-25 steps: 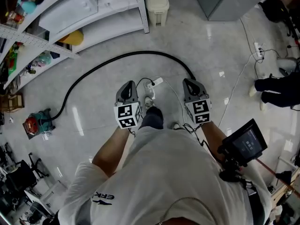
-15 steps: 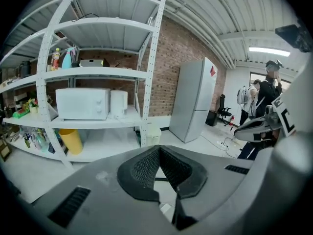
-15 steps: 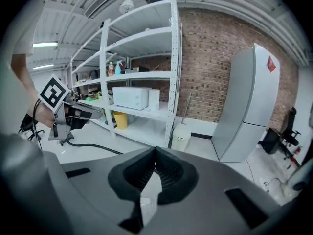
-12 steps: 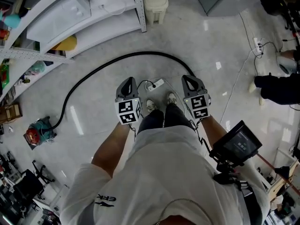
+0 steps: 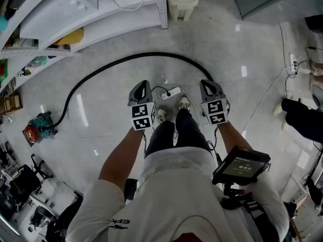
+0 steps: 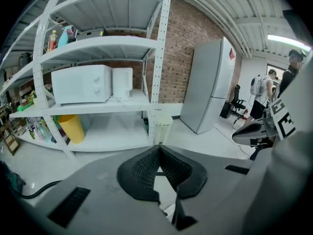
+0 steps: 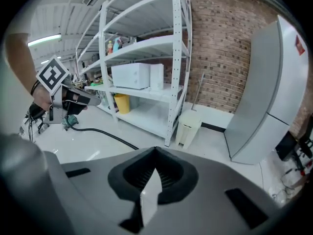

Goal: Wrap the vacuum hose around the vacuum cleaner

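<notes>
The black vacuum hose is seen laid in one long, smooth arc across the pale floor, from the small red-and-teal vacuum cleaner towards the right gripper. That and the left gripper are held with jaws pressed together, empty.

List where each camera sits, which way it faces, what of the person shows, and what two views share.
Head view: on the head, facing steeply down at floor and black hose; torso, forearms, legs, left hand-held gripper, right hand-held gripper show.
Left gripper view: on the left one, facing white shelving past shut jaws; the right one at right.
Right gripper view: on the right one, facing shelving and fridge; left forearm at left.
Shared: both gripper views show the microwave.
</notes>
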Tool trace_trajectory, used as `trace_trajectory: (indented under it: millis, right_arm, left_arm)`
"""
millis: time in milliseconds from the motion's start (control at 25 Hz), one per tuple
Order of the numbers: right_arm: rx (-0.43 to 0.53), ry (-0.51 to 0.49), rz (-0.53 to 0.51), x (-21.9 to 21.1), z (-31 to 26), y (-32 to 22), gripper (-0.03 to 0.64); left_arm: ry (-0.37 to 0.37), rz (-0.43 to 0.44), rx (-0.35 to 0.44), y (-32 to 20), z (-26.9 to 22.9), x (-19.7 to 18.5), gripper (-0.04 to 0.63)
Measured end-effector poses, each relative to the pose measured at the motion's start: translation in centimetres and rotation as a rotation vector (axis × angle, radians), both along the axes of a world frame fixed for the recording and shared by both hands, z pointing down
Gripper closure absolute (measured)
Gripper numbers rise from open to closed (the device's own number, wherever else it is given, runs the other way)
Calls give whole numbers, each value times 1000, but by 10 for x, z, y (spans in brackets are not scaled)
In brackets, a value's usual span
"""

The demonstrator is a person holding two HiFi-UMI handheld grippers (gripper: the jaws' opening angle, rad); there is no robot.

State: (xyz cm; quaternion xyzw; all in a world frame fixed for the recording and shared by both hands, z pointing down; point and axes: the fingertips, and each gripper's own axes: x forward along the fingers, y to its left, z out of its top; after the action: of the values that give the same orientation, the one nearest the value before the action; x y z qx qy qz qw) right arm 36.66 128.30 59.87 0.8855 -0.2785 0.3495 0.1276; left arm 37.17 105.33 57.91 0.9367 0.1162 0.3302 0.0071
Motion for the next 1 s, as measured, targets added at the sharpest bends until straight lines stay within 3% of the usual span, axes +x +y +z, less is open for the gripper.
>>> trace_trajectory:
  millis: [320,1000]
  right_arm:
    - [-44,-45,-54,40,118,12,617]
    - [-120,-51,-140,103,466,11,617]
  left_arm:
    - [-22,94,48,17,103,52,592]
    - [-8,335,111,0,439,135,592]
